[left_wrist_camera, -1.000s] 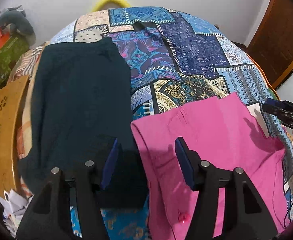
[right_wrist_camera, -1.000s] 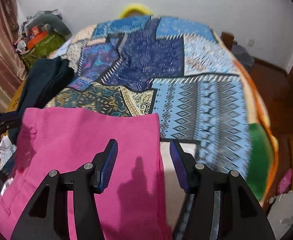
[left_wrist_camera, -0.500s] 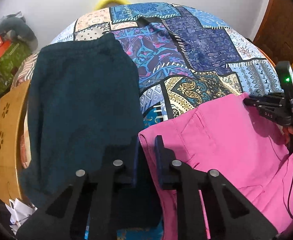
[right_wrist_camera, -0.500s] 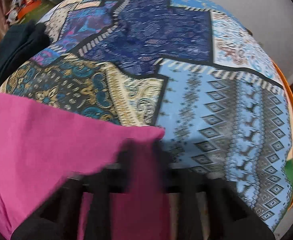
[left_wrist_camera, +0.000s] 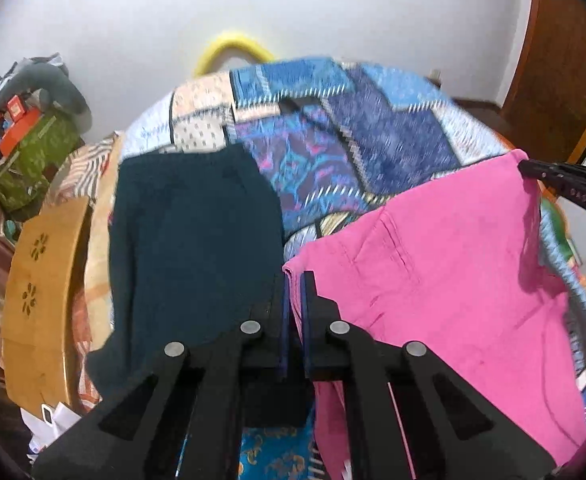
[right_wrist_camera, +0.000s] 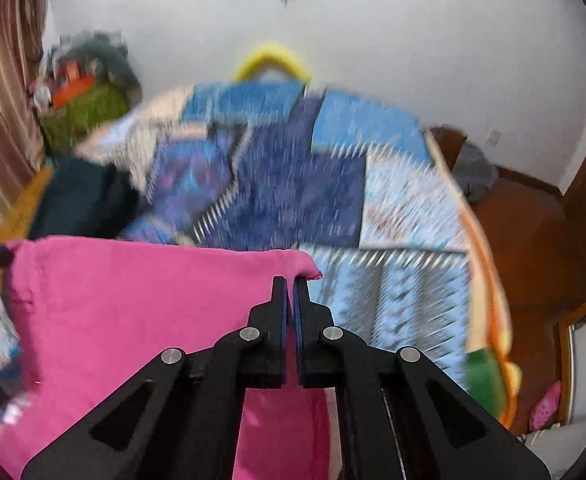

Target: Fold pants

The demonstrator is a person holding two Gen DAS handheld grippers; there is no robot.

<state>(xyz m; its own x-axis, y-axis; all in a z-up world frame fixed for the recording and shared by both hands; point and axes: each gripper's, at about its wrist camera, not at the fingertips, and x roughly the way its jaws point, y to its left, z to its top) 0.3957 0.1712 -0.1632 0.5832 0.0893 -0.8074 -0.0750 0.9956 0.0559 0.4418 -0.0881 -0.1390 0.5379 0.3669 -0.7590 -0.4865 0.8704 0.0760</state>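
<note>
Item: pink pants (left_wrist_camera: pixel 433 280), held up off the bed (left_wrist_camera: pixel 373 140), whose patchwork cover serves as landmark throughout. Left tongs (left_wrist_camera: pixel 293 280): jaws closed hard on one top corner of the pink pants, a fold of pink cloth pinched between the blue pads. Right tongs (right_wrist_camera: pixel 289 280): jaws likewise closed on the opposite top corner, pink cloth visible in the narrow slit between them. Probable reason for the paired corner grip: the top edge is drawn taut between the two tongs so the cloth hangs flat above the bed, ready to be carried over and laid down as a fold; this is judged an early step of the task, with the fold not yet made. Dark green garment (left_wrist_camera: pixel 189 248): lying flat on the bed, to the left of the pink pants, untouched. Wooden board (left_wrist_camera: pixel 41 300): at the bed's left edge, beyond the dark garment. Left wrist view alone shows the full dark garment, the wooden board and the right tongs gripping the far corner from the side. Right wrist view alone shows the bed's right edge with its orange trim (right_wrist_camera: pixel 489 280) and the brown floor (right_wrist_camera: pixel 533 240) past it, though heavily blurred
</note>
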